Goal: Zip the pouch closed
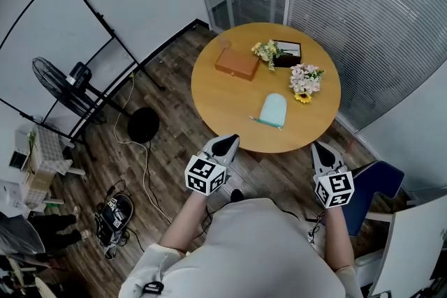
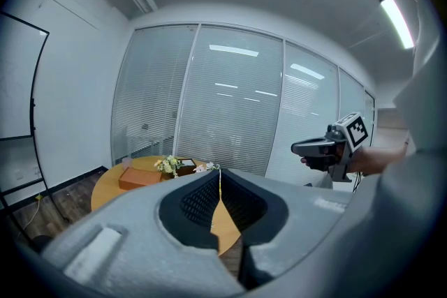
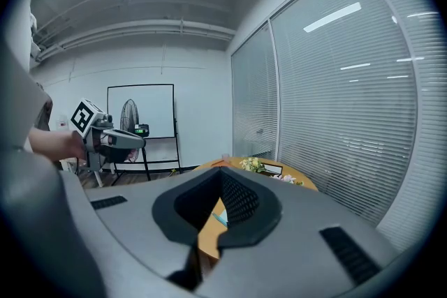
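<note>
A pale mint zip pouch [image 1: 272, 109] lies flat on the round wooden table [image 1: 223, 108], towards its near edge. Both grippers hover short of that edge, off the table. My left gripper [image 1: 226, 144] is to the pouch's lower left and my right gripper [image 1: 320, 150] to its lower right. In the left gripper view the left gripper [image 2: 219, 172] has its jaws together with nothing between them. The right gripper [image 3: 222, 172] is likewise shut and empty, and a sliver of the pouch [image 3: 221, 218] shows below its tips.
On the table's far half are a brown box [image 1: 237, 63], two flower bunches [image 1: 305, 79] and a dark tray [image 1: 288, 53]. A blue chair [image 1: 374, 185] stands at the right. A fan [image 1: 59, 84], a whiteboard stand and cables occupy the left floor. Glass walls with blinds stand behind.
</note>
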`<action>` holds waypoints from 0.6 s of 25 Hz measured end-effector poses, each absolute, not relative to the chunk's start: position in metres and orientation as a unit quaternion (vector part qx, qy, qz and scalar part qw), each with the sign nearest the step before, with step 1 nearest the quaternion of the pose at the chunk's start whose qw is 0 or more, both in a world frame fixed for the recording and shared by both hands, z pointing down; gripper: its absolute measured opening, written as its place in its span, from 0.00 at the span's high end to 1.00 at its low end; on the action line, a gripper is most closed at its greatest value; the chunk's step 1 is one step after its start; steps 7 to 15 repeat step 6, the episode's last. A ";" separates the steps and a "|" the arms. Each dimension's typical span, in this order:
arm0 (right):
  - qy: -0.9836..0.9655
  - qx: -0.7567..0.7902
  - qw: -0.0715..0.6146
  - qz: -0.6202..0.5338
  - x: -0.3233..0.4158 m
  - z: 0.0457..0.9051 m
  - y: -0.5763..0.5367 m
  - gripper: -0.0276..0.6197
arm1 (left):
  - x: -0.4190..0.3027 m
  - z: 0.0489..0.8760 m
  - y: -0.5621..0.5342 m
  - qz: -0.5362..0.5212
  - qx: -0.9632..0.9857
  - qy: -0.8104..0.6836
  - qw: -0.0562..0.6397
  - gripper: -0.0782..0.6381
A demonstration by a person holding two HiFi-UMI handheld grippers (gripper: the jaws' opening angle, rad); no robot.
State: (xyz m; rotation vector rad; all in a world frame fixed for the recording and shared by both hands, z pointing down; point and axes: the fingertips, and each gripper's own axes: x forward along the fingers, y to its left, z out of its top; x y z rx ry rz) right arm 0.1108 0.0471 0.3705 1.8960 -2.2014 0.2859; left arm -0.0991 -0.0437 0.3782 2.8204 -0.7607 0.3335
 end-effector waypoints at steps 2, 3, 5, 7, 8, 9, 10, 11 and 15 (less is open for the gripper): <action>-0.750 0.645 0.112 0.098 0.111 0.371 0.046 0.95 | -0.099 0.379 -0.044 0.113 0.954 -0.258 0.102 0.86; -0.750 0.645 0.112 0.098 0.111 0.371 0.046 0.95 | -0.099 0.379 -0.045 0.112 0.954 -0.259 0.103 0.86; -0.750 0.645 0.112 0.098 0.111 0.373 0.045 0.95 | -0.099 0.381 -0.046 0.112 0.954 -0.259 0.104 0.86; -0.749 0.645 0.112 0.098 0.111 0.373 0.045 0.95 | -0.099 0.381 -0.046 0.111 0.954 -0.259 0.105 0.86; -0.749 0.645 0.112 0.098 0.111 0.373 0.045 0.95 | -0.099 0.381 -0.046 0.111 0.954 -0.259 0.105 0.86; -0.749 0.645 0.112 0.098 0.111 0.373 0.045 0.95 | -0.099 0.381 -0.046 0.111 0.954 -0.259 0.105 0.86; -0.749 0.645 0.112 0.098 0.111 0.373 0.045 0.95 | -0.099 0.381 -0.046 0.111 0.954 -0.259 0.105 0.86; -0.749 0.645 0.112 0.098 0.111 0.373 0.045 0.95 | -0.099 0.381 -0.046 0.111 0.954 -0.259 0.105 0.86; -0.749 0.645 0.112 0.098 0.111 0.373 0.045 0.95 | -0.099 0.381 -0.046 0.111 0.954 -0.259 0.105 0.86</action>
